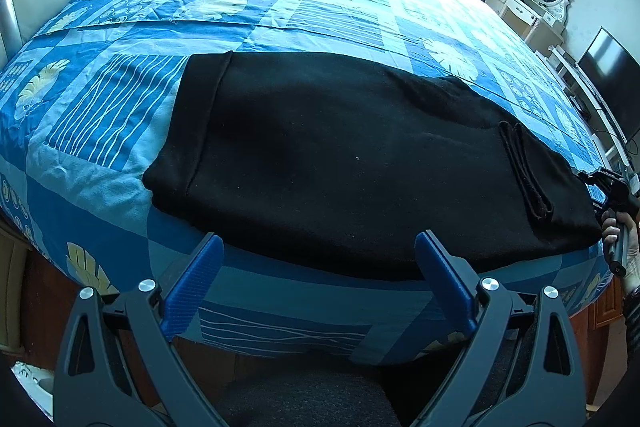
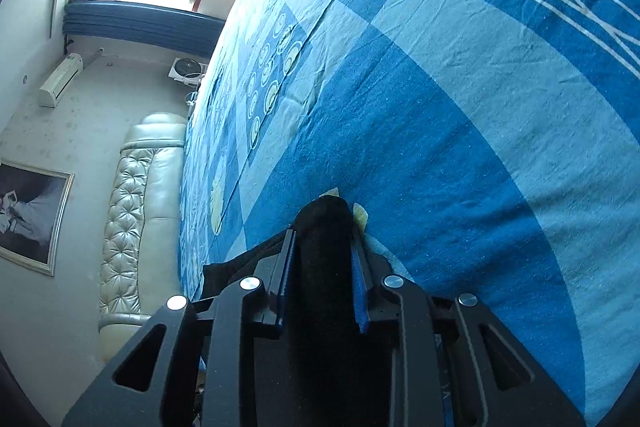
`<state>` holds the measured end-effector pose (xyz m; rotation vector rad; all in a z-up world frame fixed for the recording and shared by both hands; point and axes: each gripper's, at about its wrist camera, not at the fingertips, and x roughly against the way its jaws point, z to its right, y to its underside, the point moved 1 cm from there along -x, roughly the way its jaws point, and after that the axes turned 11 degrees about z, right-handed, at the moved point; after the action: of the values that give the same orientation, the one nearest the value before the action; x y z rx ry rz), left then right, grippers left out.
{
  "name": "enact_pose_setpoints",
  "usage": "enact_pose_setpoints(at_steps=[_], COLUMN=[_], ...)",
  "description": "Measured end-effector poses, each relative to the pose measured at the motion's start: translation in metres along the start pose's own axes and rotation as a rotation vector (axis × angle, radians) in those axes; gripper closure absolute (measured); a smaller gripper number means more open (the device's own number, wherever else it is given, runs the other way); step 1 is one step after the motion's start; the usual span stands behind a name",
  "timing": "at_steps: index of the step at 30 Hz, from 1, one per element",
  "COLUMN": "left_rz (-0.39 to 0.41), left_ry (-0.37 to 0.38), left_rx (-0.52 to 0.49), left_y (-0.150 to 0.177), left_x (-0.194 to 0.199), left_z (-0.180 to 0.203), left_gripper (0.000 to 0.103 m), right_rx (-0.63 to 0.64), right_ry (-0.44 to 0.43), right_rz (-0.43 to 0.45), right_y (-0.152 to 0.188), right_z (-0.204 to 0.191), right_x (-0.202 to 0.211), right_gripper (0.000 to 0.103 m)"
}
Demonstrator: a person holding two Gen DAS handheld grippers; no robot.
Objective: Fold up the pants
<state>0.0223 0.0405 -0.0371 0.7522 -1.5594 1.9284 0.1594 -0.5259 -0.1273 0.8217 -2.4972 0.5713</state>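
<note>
Pants [image 1: 340, 155] lie flat on bed [image 1: 280, 7], folded lengthwise we judge, waistband at 9 o'clock, cuffs at 3.

Right gripper [image 2: 324, 223] clenched on bunch of black cloth at cuff end; hand [image 1: 624, 247] at frame edge.

Left gripper [image 1: 316, 251] spread wide, empty, at near edge of pants, 6 o'clock.

Next: we think carry cuff end toward waistband.

Cloth below right gripper hidden; number of layers unclear.
</note>
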Motion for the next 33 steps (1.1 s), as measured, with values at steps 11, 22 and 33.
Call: enact_pose_setpoints(at_steps=[11,22,33], left_rz=[0.005,-0.005,0.01], left_ry=[-0.005,0.013,0.275], left_rx=[-0.001,0.084,0.438], left_y=[-0.001,-0.01,-0.046], left_x=[0.001,0.004,0.002], left_z=[-0.004,-0.025,-0.127], left_gripper=[0.007,0.007,0.007], right_rx=[0.051,0.172,0.297], right_ry=[0.037,0.182,0.112], right_rz=[0.138,0.289,0.213], right_y=[0.011,0.079,0.142], right_z=[-0.012,-0.052,-0.106], right_x=[0.029,0.085,0.083], right_gripper=[0.071,0.042,0.04])
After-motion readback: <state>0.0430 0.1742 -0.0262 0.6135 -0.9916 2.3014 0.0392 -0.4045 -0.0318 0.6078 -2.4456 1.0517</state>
